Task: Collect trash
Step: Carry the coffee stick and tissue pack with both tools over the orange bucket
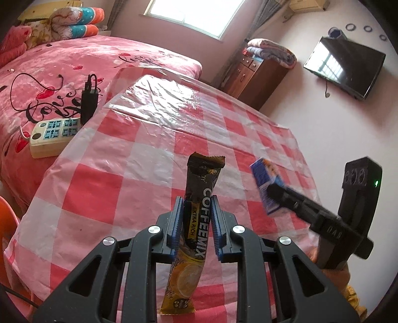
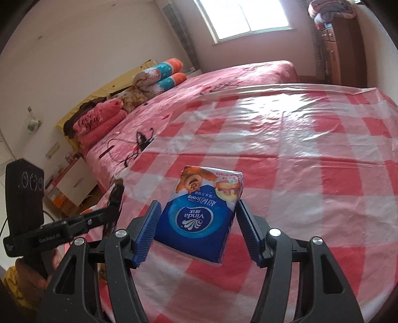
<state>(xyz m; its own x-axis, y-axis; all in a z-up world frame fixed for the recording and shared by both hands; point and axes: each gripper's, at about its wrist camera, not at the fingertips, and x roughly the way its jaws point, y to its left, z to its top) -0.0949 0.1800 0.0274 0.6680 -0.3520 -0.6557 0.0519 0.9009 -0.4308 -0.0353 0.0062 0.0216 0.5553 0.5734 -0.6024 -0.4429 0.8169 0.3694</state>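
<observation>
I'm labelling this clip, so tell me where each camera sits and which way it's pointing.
Left wrist: sits on the left gripper, looking along its fingers across the checkered table toward the TV; coffee sachet clamped.
Right wrist: sits on the right gripper, facing over the table toward the bed and window; tissue pack held.
Shared: table, bed, window, and each view shows the other gripper.
</observation>
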